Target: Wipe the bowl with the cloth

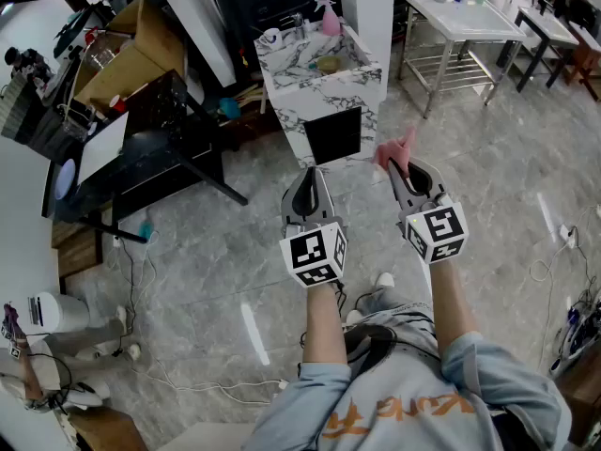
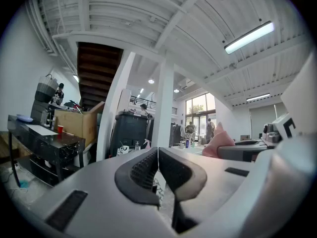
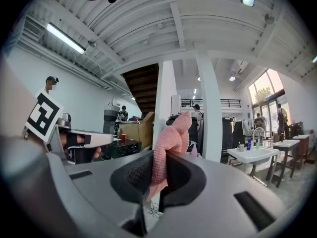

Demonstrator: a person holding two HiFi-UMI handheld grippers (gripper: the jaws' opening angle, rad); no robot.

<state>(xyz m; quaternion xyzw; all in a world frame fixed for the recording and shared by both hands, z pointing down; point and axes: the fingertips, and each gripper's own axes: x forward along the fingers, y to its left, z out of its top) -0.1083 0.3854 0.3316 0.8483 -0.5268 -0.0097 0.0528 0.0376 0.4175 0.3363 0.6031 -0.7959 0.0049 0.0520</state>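
Our right gripper [image 1: 393, 164] is clamped on the pink cloth [image 3: 171, 133]; our left gripper [image 1: 311, 173] is closed on nothing. Ahead we see a marble sink unit [image 1: 282, 90], something yellowish [image 1: 327, 64] in its basin, and a pink spray bottle [image 1: 330, 19] on top.

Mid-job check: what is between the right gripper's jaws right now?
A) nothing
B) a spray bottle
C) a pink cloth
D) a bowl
C: in the right gripper view, the right gripper is shut on the pink cloth, which sticks up from between its jaws.
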